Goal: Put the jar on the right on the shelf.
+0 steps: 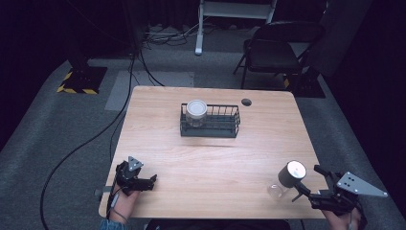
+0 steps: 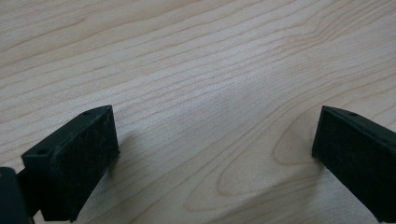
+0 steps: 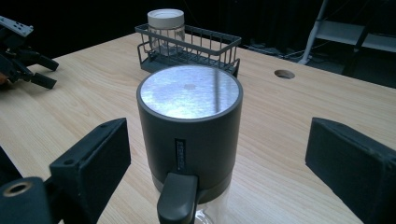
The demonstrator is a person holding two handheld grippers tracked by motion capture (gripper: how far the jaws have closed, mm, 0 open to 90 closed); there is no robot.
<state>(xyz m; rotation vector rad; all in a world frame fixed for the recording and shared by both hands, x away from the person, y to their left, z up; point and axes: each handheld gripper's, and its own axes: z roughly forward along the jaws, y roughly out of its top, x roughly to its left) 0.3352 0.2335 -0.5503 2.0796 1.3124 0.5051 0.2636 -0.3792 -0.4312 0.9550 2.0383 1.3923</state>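
Right gripper (image 1: 310, 181) sits at the near right corner of the table (image 1: 210, 158), jaws spread wide, and between them stands the jar with the dark grey lid (image 1: 288, 179) — not touched on either side. From the right gripper view that gap is plain: the jar (image 3: 189, 135) rises upright in the middle, its silvery lid top catching the light, a small tab hanging off the lid's near side, clear glass below, and bare wood showing between it and each black pad. That view also picks up the wire basket (image 3: 189, 49) well behind, with a white-lidded jar (image 3: 165, 28) standing in its left end, and the other gripper off at the left edge.

From above, the basket (image 1: 209, 120) sits near the table's middle toward the far edge, white-lidded jar (image 1: 196, 112) in its left end.

Left gripper (image 1: 146, 182) now: low at the near left corner, jaws wide apart, the hand (image 1: 123, 203) coming in from the bottom edge. Its own view gives nothing but wood grain between the two pads, close to the surface.

Right hand (image 1: 341, 219) comes up from the bottom right, gripper angled in toward the table's middle.
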